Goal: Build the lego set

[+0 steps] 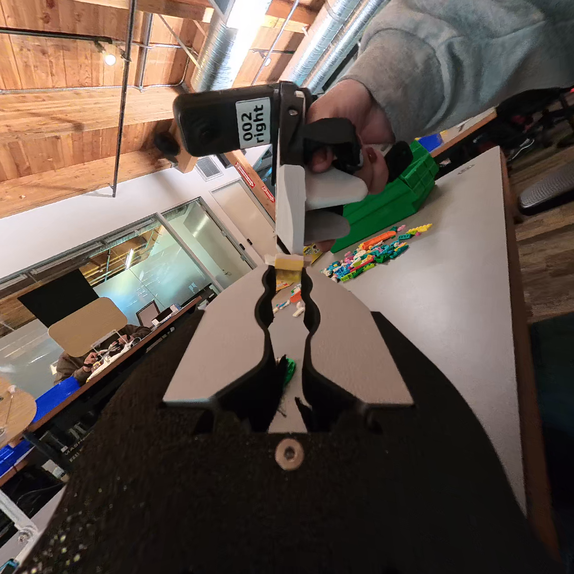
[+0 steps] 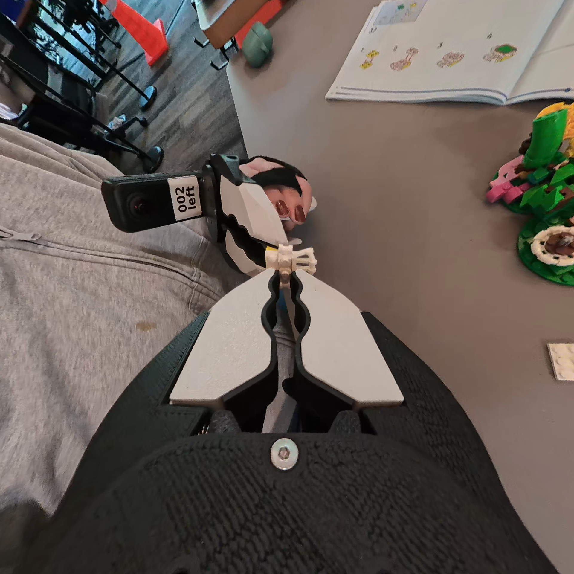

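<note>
My left gripper (image 1: pixel 287 269) is shut on a small yellow brick (image 1: pixel 289 264), held in the air above the grey table (image 1: pixel 435 279). My right gripper (image 2: pixel 284 275) is shut on a small white lego piece (image 2: pixel 292 260) with a knobbed end pointing right. The two grippers meet tip to tip, and the white piece touches the yellow brick (image 2: pixel 271 248). The right gripper (image 1: pixel 290 250) comes down from above in the left wrist view. The left gripper (image 2: pixel 269 254) shows at the left in the right wrist view.
Loose coloured bricks (image 1: pixel 372 257) and a green block (image 1: pixel 388 198) lie farther along the table. An open instruction booklet (image 2: pixel 450 56), a green and pink lego build (image 2: pixel 546 217) and a white plate (image 2: pixel 562 360) sit to the right. A grey sleeve (image 2: pixel 77 279) is at the left. The tips of both grippers are at nearly the same place. From either gripper's tips it is about 20 cm to the white plate (image 2: pixel 562 360).
</note>
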`<state>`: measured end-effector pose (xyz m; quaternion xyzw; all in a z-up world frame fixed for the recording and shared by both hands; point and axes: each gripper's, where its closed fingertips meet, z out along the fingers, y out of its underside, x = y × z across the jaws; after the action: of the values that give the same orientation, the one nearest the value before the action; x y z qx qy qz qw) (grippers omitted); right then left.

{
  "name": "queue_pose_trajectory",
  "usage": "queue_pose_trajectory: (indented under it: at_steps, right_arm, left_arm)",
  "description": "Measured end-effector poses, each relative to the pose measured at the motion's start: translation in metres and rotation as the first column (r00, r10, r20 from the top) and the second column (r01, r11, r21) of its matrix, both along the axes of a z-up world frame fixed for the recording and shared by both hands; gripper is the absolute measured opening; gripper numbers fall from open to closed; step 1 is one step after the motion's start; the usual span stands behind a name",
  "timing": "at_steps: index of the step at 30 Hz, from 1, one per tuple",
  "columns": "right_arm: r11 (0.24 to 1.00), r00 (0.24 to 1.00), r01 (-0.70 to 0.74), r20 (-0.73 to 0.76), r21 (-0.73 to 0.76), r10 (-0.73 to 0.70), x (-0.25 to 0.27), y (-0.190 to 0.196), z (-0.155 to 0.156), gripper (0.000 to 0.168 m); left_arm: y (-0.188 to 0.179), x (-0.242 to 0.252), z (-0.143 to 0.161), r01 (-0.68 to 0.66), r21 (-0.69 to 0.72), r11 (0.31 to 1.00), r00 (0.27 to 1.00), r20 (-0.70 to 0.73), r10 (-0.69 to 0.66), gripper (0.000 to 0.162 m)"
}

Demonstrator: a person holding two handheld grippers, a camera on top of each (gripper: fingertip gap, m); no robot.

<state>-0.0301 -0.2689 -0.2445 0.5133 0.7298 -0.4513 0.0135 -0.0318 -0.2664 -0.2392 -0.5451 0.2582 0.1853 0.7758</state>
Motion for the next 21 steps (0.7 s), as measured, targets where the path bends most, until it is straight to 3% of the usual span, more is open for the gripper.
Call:
queue_pose_trajectory:
  at_steps: [12, 21]
  right_arm:
    - [0.999, 0.998, 0.041, -0.052, -0.022, -0.042, -0.007, 0.0, 0.006, 0.006]
    - [0.999, 0.997, 0.018, -0.071, 0.04, -0.015, -0.008, 0.0, 0.007, 0.006]
  left_arm:
    - [0.0, -0.007, 0.005, -0.032, 0.03, 0.999, 0.999, 0.045, 0.03, 0.016]
    - [-0.001, -0.011, 0.008, -0.041, 0.042, 0.998, 0.996, 0.081, 0.037, 0.016]
